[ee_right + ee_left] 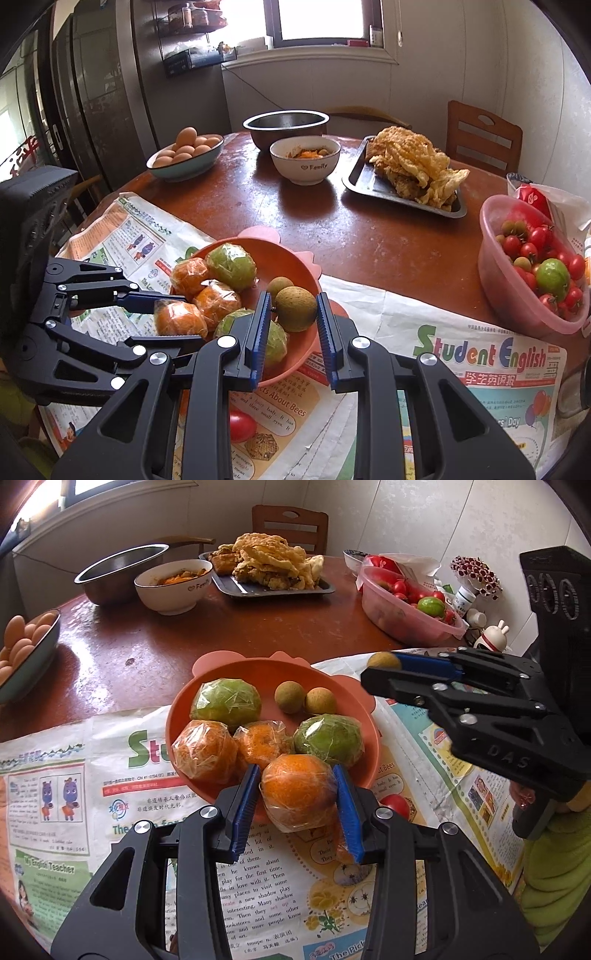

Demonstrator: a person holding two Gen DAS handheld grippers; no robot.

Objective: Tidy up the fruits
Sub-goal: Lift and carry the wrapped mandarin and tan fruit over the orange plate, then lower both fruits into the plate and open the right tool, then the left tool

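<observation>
On the left side of the tabletop point(258, 206) we see a bowl of eggs point(186, 155). We leave those alone, because eggs crack.

Next comes our left gripper point(295, 797). Its jaws are pinching a wrapped orange point(297, 794), one blue pad on each side. The orange hangs at about 6 o'clock on the orange plate point(332, 686), right over the near rim. It is round, a bit heavy, and a little soft. The shiny plastic wrap is slippery, so we hold it across its fat middle and do not squeeze too hard.

On the plate there are more wrapped fruits. Two green ones point(225, 699) sit at about 10 and 4 o'clock, and two orange ones point(205, 751) sit at about 8 o'clock and in the middle. Two small brown fruits point(290, 697) rest touching each other at about 1 o'clock.

Then comes our right gripper point(291, 310). Its jaws are pinching one more small brown round fruit point(295, 308) over the plate's right side, at about 3 o'clock. It is light and hard, with a thin shell. It could roll or pop out, so we grip it at its widest part.

A red tomato point(242, 424) lies on the newspaper point(480, 362) just near the plate. At the far right, a pink bowl point(517, 314) holds many small tomatoes.
</observation>
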